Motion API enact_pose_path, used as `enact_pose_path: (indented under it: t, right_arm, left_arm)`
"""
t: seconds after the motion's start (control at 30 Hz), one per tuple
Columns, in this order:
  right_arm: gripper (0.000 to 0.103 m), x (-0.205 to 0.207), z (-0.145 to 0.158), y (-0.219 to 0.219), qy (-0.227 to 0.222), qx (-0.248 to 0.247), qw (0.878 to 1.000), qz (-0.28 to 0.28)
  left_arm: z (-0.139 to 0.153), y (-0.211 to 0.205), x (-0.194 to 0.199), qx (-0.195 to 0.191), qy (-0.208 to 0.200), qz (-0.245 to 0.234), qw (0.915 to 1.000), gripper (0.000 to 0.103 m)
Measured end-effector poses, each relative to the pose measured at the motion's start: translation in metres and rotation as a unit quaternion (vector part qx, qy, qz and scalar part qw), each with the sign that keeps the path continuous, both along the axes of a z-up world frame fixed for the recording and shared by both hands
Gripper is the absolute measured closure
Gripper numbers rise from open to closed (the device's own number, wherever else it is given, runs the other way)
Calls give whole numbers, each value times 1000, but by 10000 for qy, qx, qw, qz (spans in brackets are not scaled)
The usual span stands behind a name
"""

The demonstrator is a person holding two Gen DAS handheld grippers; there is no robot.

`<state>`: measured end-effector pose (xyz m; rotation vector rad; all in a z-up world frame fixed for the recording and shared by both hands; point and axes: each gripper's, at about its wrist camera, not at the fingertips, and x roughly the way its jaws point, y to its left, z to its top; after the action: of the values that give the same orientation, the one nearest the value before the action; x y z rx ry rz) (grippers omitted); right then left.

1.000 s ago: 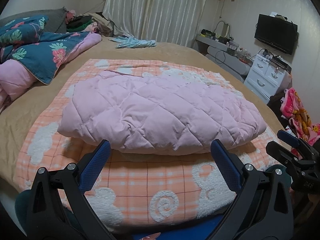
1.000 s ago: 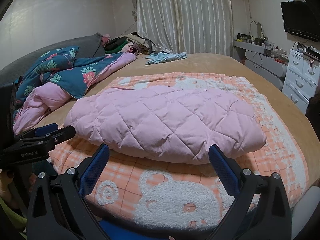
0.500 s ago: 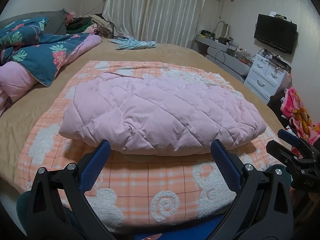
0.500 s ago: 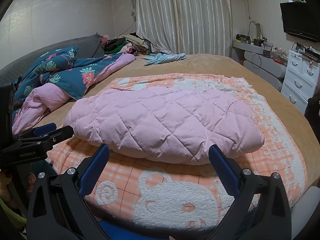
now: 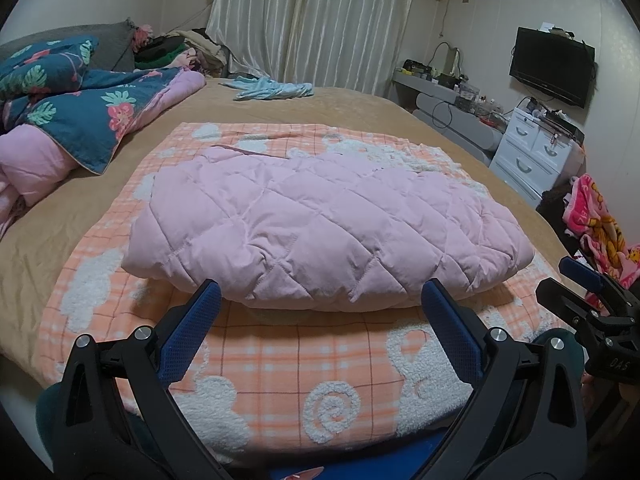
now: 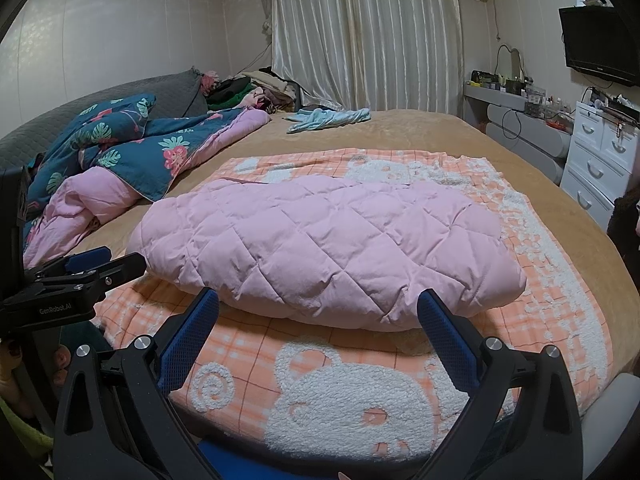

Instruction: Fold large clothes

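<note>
Both tongs, left tongs (image 5: pixel 320 312) and right tongs (image 6: pixel 318 312), are held apart, empty, before the pink quilted coat (image 5: pixel 320 232); its near hem should be gripped evenly.

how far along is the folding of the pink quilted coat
Done: the pink quilted coat lies as a compact bundle on the orange plaid blanket. In hand: nothing; left gripper and right gripper are open, short of it. Left: perhaps only tidying.
</note>
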<state>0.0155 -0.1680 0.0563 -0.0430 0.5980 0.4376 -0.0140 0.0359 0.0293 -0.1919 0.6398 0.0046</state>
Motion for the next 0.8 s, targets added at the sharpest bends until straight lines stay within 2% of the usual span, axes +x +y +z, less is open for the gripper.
enact_pose_path:
  t: [0.8]
  right_arm:
    - [4, -1, 4, -2, -54, -19, 10000, -18]
  left_arm:
    - [0, 5, -1, 60, 13, 19, 10000, 9]
